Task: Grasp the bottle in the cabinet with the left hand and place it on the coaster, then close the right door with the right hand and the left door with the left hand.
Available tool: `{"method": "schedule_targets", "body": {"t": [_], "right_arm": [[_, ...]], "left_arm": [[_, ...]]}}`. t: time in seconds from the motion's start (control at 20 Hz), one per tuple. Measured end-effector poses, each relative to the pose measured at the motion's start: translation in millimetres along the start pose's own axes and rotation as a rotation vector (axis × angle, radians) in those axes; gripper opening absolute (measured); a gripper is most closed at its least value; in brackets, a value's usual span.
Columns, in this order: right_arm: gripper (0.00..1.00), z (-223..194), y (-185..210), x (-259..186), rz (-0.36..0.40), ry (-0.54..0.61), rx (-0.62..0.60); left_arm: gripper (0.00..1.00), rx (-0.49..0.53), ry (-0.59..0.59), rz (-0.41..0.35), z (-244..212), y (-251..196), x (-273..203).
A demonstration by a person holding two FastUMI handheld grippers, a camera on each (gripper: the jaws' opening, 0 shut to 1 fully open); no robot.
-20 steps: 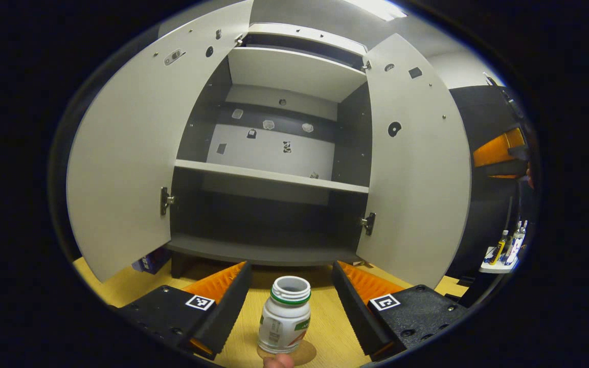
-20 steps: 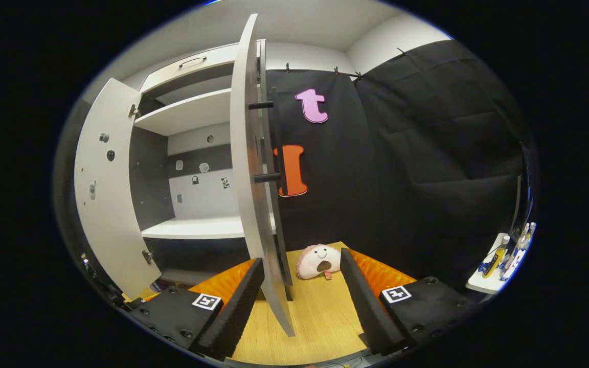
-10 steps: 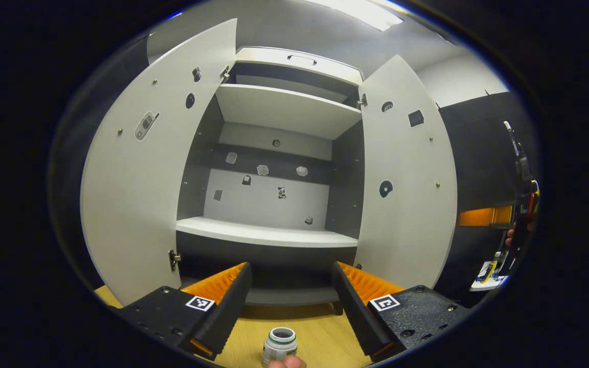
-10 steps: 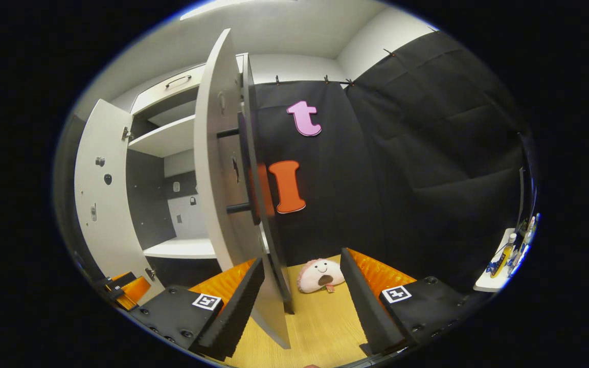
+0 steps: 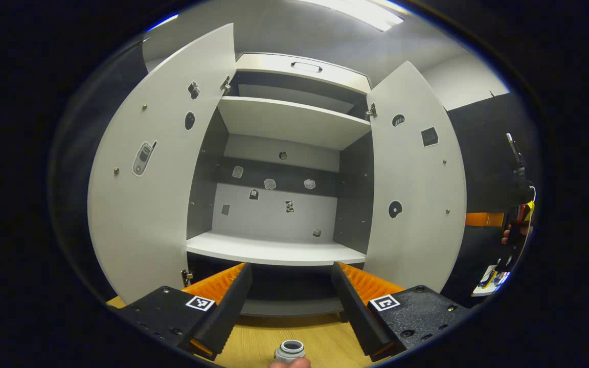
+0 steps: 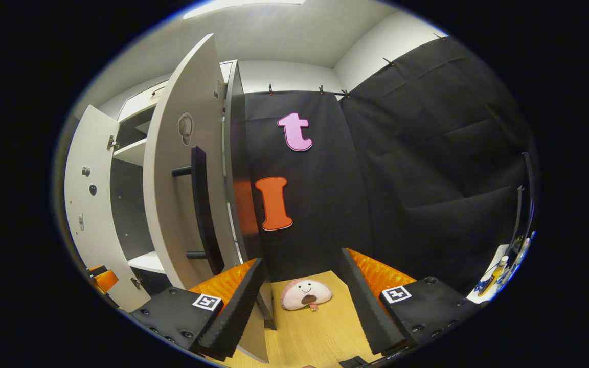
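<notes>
Bottle (image 5: 290,350) stands on the desk (image 5: 325,342) in front of the cabinet (image 5: 279,153), clear of my left gripper (image 5: 290,291), whose jaws are spread wide and empty. My right gripper (image 6: 302,296), jaws likewise wide and empty, sits beside the right door (image 6: 182,194), placed to push it closed.

Both grippers (image 5: 290,301) (image 6: 302,301) look alike — textured black bodies with round screws and square black-and-white markers.

probably a staged recording booth: black cloth wall (image 6: 407,168), lone grey cabinet (image 5: 284,168) on a wooden tabletop (image 6: 315,332).
</notes>
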State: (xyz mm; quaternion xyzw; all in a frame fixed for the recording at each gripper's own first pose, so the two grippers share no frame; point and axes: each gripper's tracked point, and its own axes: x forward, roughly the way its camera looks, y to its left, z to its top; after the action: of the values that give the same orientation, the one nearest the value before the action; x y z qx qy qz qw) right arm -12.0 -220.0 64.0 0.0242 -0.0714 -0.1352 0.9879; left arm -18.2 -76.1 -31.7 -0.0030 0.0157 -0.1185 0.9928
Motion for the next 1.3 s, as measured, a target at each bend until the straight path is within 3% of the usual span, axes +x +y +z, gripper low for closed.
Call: {"method": "schedule_targets", "body": {"t": [0.15, 0.2, 0.25, 0.3, 0.35, 0.5, 0.65, 1.0, 1.3], "right_arm": [[1.00, 2, 16, 14, 0.035, 0.007, 0.006], [0.94, 0, 15, 16, 0.024, 0.010, -0.007], [0.97, 3, 14, 15, 0.019, -0.001, -0.010], [0.87, 4, 14, 15, 0.016, -0.012, -0.009], [0.97, 6, 17, 14, 0.023, -0.019, -0.016], [1.00, 5, 22, 12, 0.025, -0.005, -0.047], [0.97, 4, 35, 10, 0.034, 0.000, -0.067], [0.97, -5, 93, 6, 0.148, 0.032, -0.075], [0.97, -6, 124, 9, 0.182, 0.032, -0.103]], "left_arm": [[0.95, -0.018, 0.001, 0.028, 3, 13, 1], [0.95, -0.019, -0.004, 0.040, 3, 18, 1], [0.95, -0.016, -0.011, 0.055, 4, 23, 0], [0.95, -0.013, -0.016, 0.067, 5, 27, 0], [0.95, -0.012, -0.016, 0.074, 5, 30, 0], [0.95, -0.022, -0.012, 0.080, 3, 38, -2], [0.95, -0.023, -0.022, 0.108, 4, 54, -1], [0.95, -0.041, -0.034, 0.143, 7, 71, -10], [0.95, -0.061, -0.010, 0.164, -3, 76, -14]]}}
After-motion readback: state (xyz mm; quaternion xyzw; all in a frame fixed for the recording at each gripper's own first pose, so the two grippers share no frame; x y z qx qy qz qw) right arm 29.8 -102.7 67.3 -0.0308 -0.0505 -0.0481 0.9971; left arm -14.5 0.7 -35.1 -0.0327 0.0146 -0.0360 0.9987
